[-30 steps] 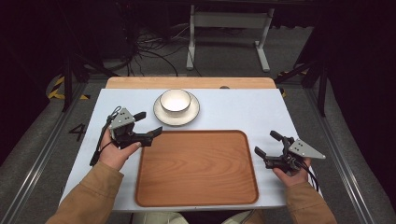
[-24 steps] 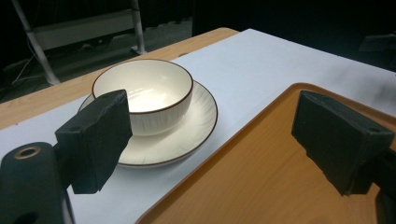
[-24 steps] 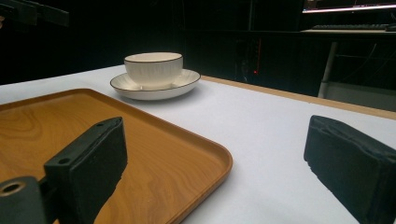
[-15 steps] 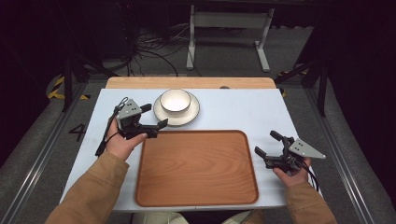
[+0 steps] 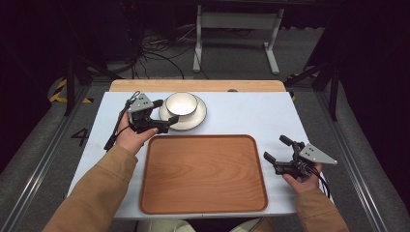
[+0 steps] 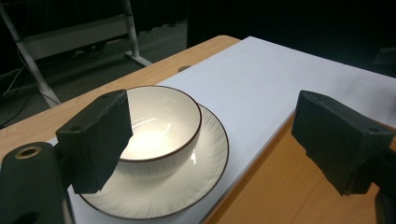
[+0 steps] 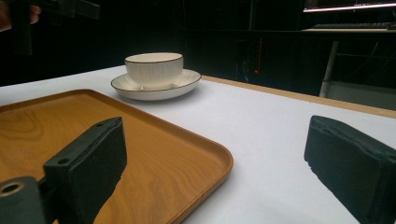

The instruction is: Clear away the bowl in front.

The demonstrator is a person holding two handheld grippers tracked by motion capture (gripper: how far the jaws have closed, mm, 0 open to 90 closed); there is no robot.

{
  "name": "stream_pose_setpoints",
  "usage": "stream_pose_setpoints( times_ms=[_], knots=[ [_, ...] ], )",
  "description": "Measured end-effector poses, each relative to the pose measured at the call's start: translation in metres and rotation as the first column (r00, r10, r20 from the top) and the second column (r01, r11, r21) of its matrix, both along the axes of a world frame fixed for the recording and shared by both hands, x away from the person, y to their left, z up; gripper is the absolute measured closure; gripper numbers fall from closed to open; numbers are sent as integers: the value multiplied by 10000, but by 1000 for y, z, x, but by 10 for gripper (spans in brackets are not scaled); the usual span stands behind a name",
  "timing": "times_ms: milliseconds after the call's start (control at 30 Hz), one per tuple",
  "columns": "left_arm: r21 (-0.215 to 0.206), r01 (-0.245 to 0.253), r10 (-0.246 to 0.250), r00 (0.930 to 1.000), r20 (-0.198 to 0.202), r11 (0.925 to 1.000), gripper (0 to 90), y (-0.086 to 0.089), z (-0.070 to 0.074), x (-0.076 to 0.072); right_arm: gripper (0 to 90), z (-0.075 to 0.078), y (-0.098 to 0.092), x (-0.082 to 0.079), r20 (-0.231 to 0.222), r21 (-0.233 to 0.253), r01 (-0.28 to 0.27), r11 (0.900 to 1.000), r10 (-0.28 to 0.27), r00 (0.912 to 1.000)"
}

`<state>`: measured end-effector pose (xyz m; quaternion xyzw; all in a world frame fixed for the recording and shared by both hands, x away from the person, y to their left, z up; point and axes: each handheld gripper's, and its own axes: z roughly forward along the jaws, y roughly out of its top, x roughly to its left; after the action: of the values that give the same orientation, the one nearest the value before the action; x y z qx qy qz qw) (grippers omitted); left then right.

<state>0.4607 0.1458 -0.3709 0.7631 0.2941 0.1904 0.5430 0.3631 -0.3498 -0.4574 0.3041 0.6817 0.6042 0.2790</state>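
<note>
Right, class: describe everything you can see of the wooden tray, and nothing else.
The wooden tray is a rectangle with rounded corners and a low raised rim, in warm orange-brown wood with visible grain. It lies flat on the white table top, near the person's edge, and nothing rests in it. The saucer with its bowl sits just beyond its far left corner, apart from it. The left gripper hovers by that corner; the right gripper is open beside its right edge.

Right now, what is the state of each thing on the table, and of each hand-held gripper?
Bowl: upright, empty, sitting on the saucer.
Saucer: flat on the table, beyond the tray's far left corner.
Tray: empty, flat on the table.
Left hand-held gripper: open, at the saucer's edge, holding nothing.
Right hand-held gripper: open, holding nothing, right of the tray.
</note>
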Motion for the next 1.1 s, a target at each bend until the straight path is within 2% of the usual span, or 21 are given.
stream_pose_setpoints(
  times_ms=[267, 333, 367, 567, 667, 700, 733, 767, 867, 900, 967, 1000, 1033, 1067, 1100],
  knots=[
    [-248, -124, 121, 9999, -121, 9996, 146, -8, 2, 18, 66, 0, 0, 0, -1, 4, -19, 10000, 19, 10000],
    [-284, -182, 181, 9998, -36, 9994, 146, -9, 2, 22, 66, 0, 0, 0, -7, 0, -16, 10000, 16, 10000],
    [-292, -168, 164, 9998, -128, 9994, 146, -9, 2, 23, 66, 0, 0, 0, 10, -10, -27, 10000, 27, 10000],
    [-80, -320, 319, 9995, -80, 9995, 149, -14, 3, 32, 66, 0, 0, 0, -14, 3, -21, 10000, 21, 10000],
    [-125, -274, 271, 9992, -279, 9995, 163, -16, 6, 35, 66, 0, 0, 0, 8, 0, -28, 10000, 28, 10000],
    [-113, -215, 209, 9984, -528, 9997, 181, -17, 6, 36, 66, 0, 0, 0, 17, -8, -30, 10000, 30, 10000],
    [-113, -215, 209, 9984, -528, 9997, 184, -17, 6, 36, 66, 0, 0, 0, 17, -8, -30, 10000, 30, 10000],
    [-18, -99, 98, 9989, -455, 9999, 184, -18, 7, 38, 66, 0, 0, 0, 7, -8, -23, 10000, 23, 10000],
    [349, 132, -112, 9983, -567, 9993, 208, -21, 9, 42, 66, 0, 0, 0, 9, -1, -20, 10000, 20, 10000],
    [349, 132, -112, 9983, -567, 9993, 212, -21, 9, 42, 66, 0, 0, 0, 9, -1, -20, 10000, 20, 10000],
    [404, 265, -220, 9941, -1062, 9988, 233, -22, 9, 46, 66, 0, 0, 0, 10, 3, -33, 10000, 33, 10000],
    [672, 382, -283, 9894, -1427, 9970, 250, -23, 10, 49, 66, 0, 0, 0, -5, 7, -24, 10000, 24, 10000],
    [882, 449, -336, 9915, -1256, 9951, 254, -24, 9, 51, 66, 0, 0, 0, 13, 0, -34, 10000, 34, 10000],
    [882, 449, -336, 9915, -1256, 9951, 256, -24, 9, 51, 66, 0, 0, 0, 13, 0, -34, 10000, 34, 10000],
    [1266, 560, -401, 9914, -1244, 9904, 256, -25, 8, 55, 68, 0, 0, 0, 3, -11, -26, 10000, 26, 10000]
  ],
)
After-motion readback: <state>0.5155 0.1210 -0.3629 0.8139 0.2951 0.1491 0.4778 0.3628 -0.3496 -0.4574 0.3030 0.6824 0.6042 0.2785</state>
